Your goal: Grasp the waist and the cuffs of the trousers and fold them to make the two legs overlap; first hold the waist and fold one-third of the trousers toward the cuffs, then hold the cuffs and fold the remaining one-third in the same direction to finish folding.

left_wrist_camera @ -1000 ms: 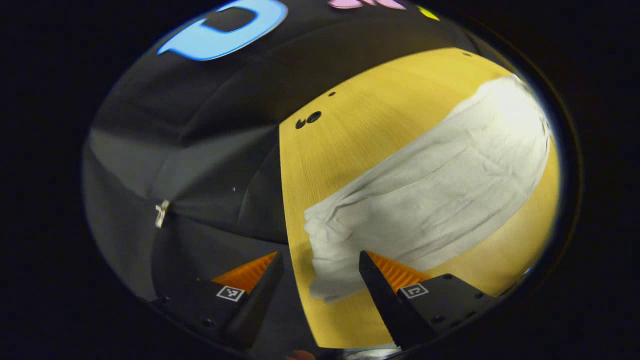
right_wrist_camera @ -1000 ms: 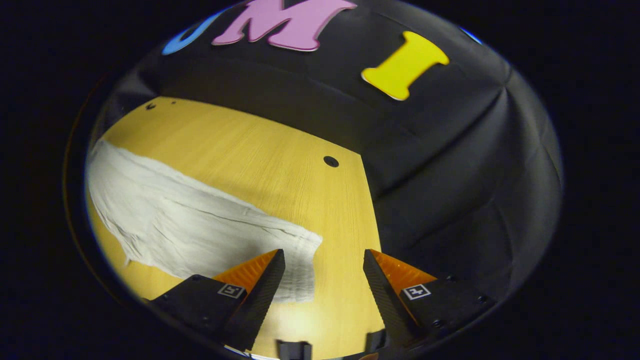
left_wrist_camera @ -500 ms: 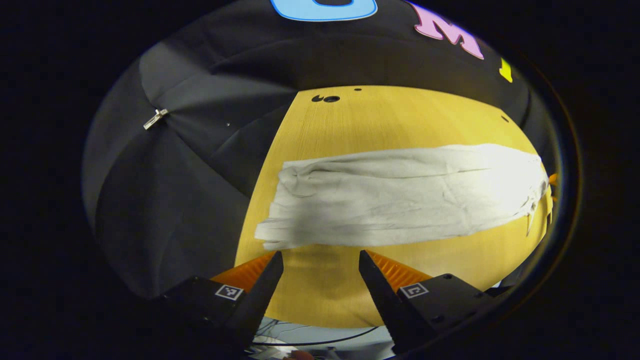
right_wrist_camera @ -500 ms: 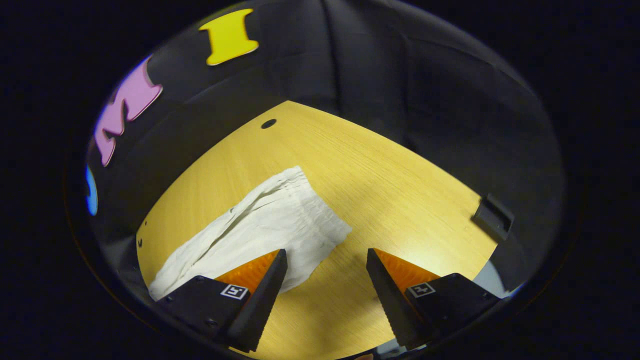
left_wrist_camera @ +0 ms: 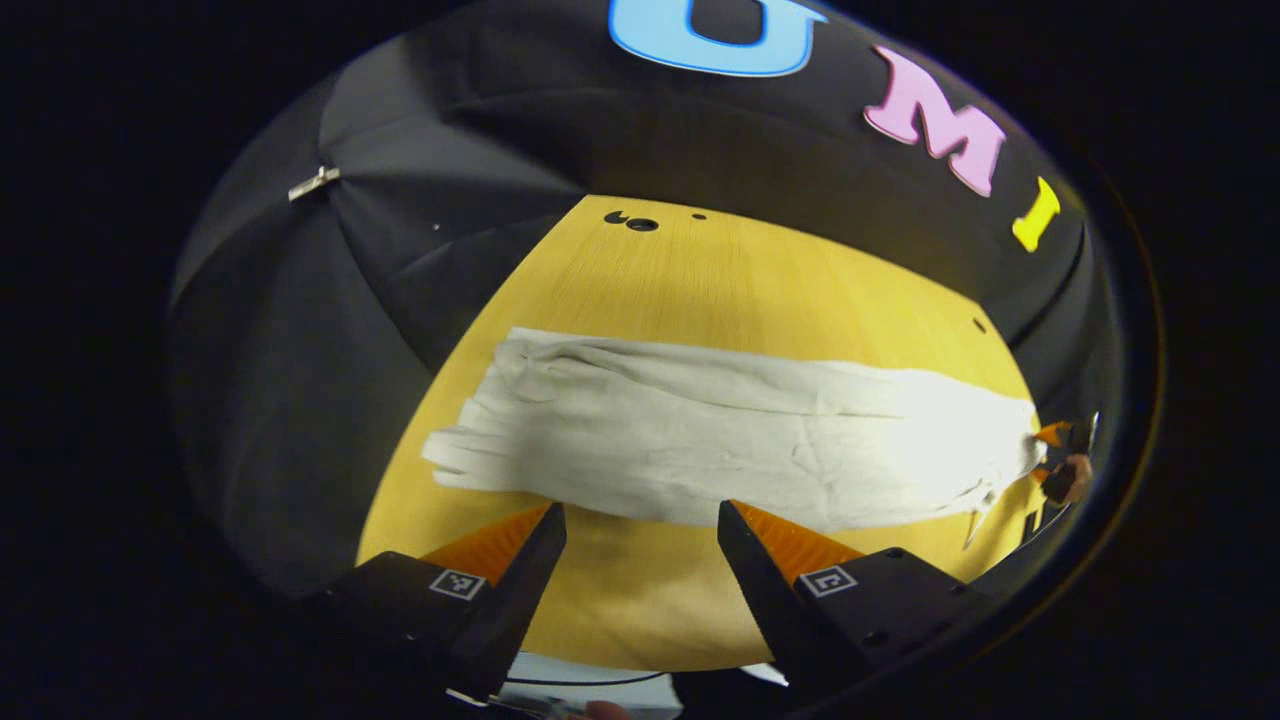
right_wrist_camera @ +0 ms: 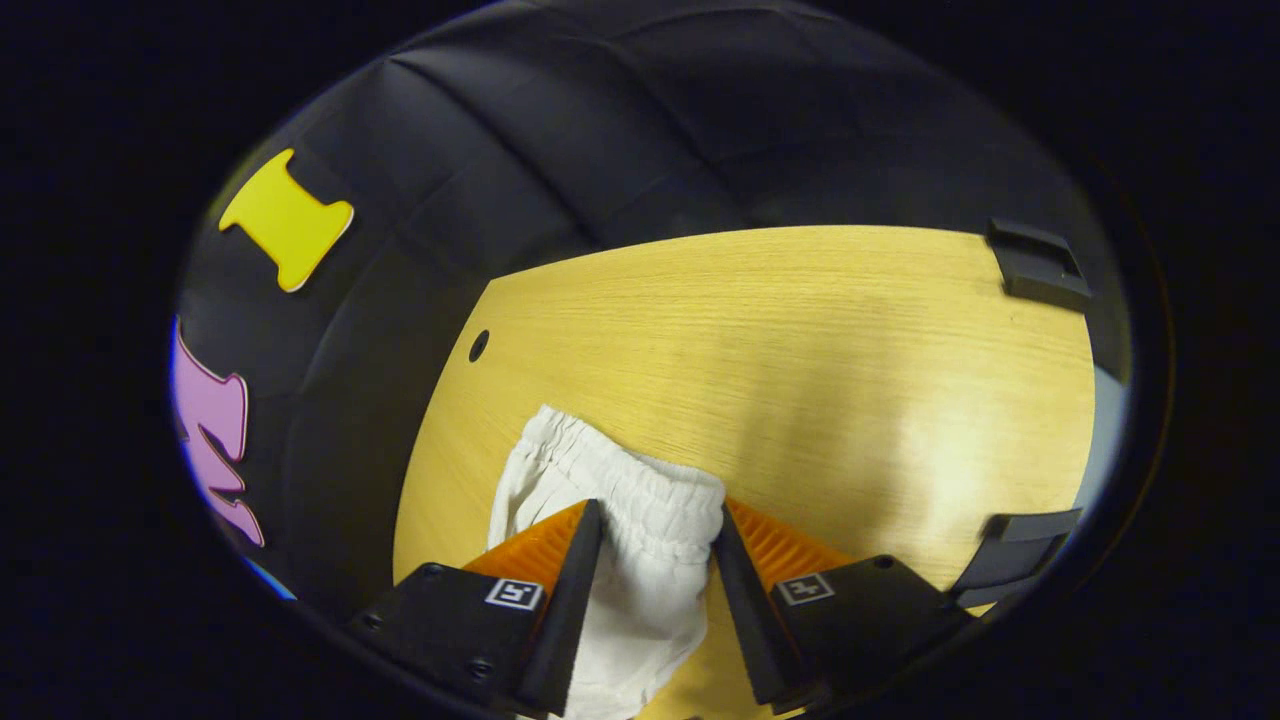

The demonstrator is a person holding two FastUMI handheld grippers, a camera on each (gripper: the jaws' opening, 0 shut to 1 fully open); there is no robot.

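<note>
Right gripper (right_wrist_camera: 655, 530) now straddles trousers (right_wrist_camera: 640, 520) waist

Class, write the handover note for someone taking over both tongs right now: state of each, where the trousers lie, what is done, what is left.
Left tongs: open, holding nothing, hovering at the near edge of the white cloth trousers.
Right tongs: fingers astride the elastic waistband, cloth bunched between them; whether they are fully clamped is unclear.
Trousers: lying lengthwise across the yellow wooden table as a single strip, legs seemingly overlapped.
Done: legs laid together; waist reached.
Left: fold the waist third toward the cuffs, then fold the cuff third.
</note>
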